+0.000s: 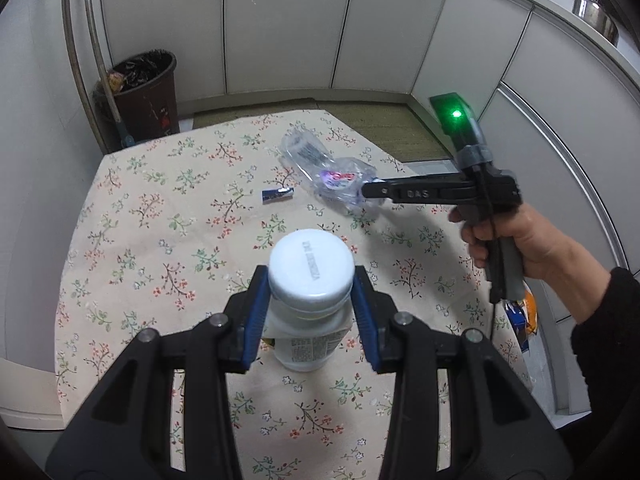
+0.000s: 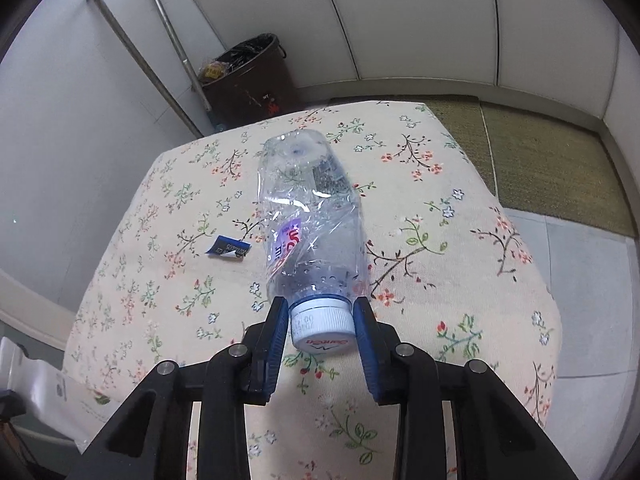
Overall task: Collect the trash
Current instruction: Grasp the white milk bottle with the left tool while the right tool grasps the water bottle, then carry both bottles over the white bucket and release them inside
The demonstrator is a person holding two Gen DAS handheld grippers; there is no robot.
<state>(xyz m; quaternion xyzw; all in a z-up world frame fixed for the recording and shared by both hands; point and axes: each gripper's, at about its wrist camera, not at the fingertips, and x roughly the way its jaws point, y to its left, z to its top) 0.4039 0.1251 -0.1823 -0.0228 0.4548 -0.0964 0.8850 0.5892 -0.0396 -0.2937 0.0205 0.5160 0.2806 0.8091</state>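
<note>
We are seeing the brown bin (image 2: 250,80) holding a black liner and a yellowish wrapper. We are clamping our left gripper (image 1: 311,280) on the white bottle (image 1: 308,308), its cap lettering unreadable. Our right gripper (image 2: 322,322) is pinching the crushed clear bottle (image 2: 310,220) by its printed cap over the floral tablecloth (image 2: 440,280), near a blue wrapper (image 2: 228,249).

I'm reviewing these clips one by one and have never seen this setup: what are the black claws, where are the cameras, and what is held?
No robot: a person holds a two-finger gripper in each hand, each carrying a fisheye camera. The left gripper clamps a white plastic jar by its lid. The right gripper clamps a crushed clear plastic bottle by its white cap. On the floral tablecloth lies a small blue wrapper scrap. A brown trash bin stands beyond.
</note>
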